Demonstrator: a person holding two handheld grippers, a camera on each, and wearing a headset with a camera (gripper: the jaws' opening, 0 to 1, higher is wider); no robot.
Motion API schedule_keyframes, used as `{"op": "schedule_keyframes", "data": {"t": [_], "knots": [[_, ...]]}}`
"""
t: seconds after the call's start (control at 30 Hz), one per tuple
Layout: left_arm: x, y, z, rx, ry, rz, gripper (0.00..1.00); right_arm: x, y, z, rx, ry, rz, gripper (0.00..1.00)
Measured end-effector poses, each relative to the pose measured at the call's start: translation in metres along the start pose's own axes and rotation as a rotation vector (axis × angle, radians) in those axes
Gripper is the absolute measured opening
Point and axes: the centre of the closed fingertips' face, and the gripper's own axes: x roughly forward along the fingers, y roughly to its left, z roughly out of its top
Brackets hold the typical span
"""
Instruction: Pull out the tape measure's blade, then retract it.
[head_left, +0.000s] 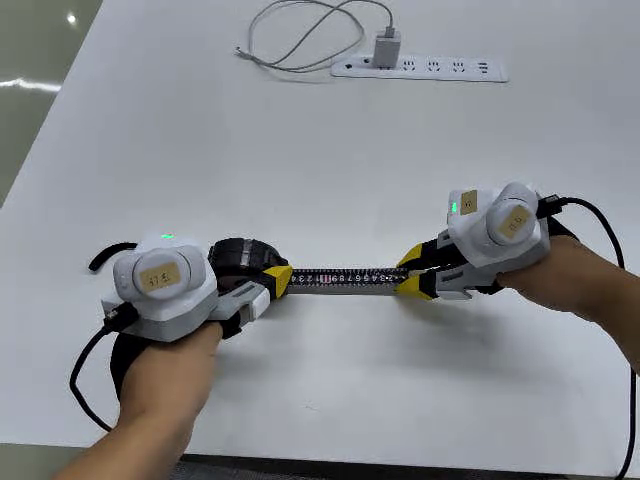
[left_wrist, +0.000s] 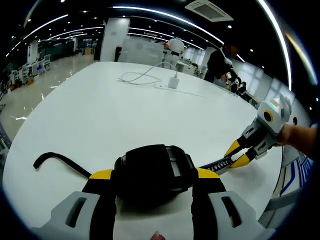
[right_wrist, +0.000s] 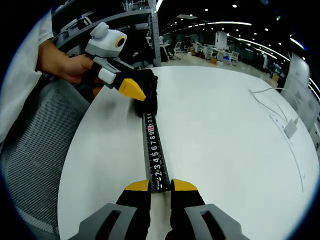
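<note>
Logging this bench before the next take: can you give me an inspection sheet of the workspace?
Surface: white table, flat.
Job's things: black tape measure case in the left jaws; blade drawn out between the grippers, numbers up.
Clutter: white power strip with a charger plugged in, far side.
Grippers: left gripper shut on the case; right gripper shut on the blade's end.
Cables: white cable looped beside the strip; black cable trailing from each gripper.
Surroundings: ceiling lights overhead, mesh chair beside the table.
</note>
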Motion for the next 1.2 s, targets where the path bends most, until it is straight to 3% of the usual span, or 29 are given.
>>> {"op": "schedule_keyframes", "data": {"t": [1.2], "knots": [[-0.001, -0.001, 0.001, -0.019, 0.001, -0.005, 0.56, 0.047, 0.008, 0.045, -0.029, -0.065, 0.059, 0.11]]}}
